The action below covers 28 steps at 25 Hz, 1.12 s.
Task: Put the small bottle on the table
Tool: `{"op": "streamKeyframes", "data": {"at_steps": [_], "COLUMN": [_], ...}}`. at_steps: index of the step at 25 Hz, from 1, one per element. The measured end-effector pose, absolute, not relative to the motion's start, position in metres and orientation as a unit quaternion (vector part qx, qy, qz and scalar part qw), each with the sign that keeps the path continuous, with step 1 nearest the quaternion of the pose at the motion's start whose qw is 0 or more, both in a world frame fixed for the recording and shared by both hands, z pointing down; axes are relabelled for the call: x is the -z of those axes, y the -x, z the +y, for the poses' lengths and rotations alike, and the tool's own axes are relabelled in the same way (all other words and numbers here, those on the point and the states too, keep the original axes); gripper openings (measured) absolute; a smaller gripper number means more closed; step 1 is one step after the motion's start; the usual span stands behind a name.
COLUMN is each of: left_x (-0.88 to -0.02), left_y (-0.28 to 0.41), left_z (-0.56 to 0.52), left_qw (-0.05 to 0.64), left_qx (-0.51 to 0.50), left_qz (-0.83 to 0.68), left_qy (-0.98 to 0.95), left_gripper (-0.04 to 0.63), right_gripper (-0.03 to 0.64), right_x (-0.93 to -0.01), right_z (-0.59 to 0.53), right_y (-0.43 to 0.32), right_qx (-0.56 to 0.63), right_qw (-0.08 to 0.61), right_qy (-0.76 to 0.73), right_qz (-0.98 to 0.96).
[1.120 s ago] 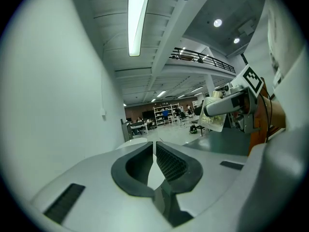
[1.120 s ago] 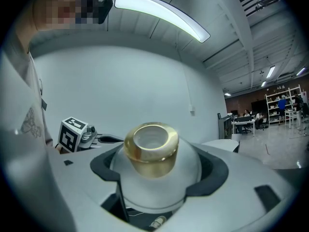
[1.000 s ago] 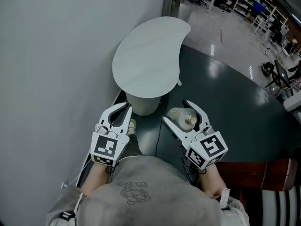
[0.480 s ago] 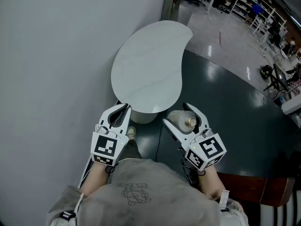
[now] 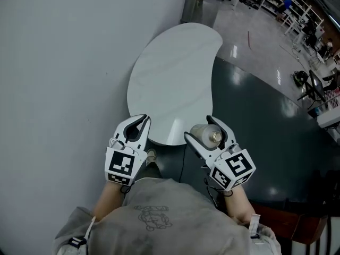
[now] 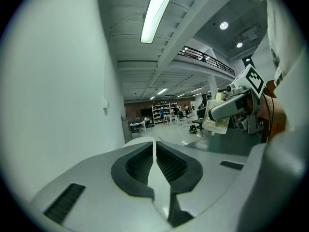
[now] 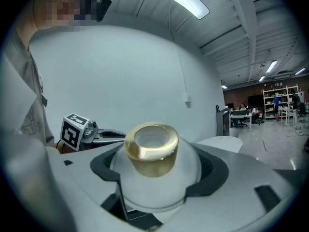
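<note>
A smooth, matte white, kidney-shaped table (image 5: 170,84) is set against a plain pale wall (image 5: 58,62) on a glossy dark floor (image 5: 265,121). Within the last second its near edge has been brought up to both grippers and its pedestal lost from sight beneath the top, so the set-down is judged close. The small bottle (image 5: 202,134), rounded and milky white with a shiny gold cap (image 7: 151,149), is clamped in the right gripper (image 5: 200,127) at that edge. The left gripper (image 5: 139,122) is pressed together on nothing.
</note>
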<state>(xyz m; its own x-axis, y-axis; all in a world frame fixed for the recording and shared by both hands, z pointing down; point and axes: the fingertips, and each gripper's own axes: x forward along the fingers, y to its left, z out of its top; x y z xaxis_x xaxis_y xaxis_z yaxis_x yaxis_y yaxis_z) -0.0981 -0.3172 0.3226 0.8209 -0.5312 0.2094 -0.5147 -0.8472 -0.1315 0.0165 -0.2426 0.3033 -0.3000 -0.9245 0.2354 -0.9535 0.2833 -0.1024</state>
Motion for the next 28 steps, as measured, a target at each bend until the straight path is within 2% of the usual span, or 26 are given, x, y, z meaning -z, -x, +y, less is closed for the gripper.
{"op": "streamKeyframes", "data": {"at_steps": [5,11,28], "left_x": [-0.324,-0.338,-0.397], "left_y": [0.097,0.061,-0.007], "left_z": [-0.316,-0.092,-0.068], "left_qw": [0.031,0.033,0.024], "left_qx": [0.123,0.125,0.138], "left_qz": [0.27,0.29,0.343], "left_qy": [0.954,0.948,0.929], "left_gripper": [0.032,0.032,0.032], "right_gripper": [0.342,0.342,0.342], "right_x": [-0.303,-0.315,-0.381], "right_z": [-0.245,-0.026,-0.009], "right_y": [-0.017,-0.057,-0.141], "right_qx": [-0.111,-0.107,-0.119], "right_qw": [0.07,0.075,0.099], "right_qy": [-0.588,-0.572,-0.548], "right_qz": [-0.798,-0.81,-0.822]}}
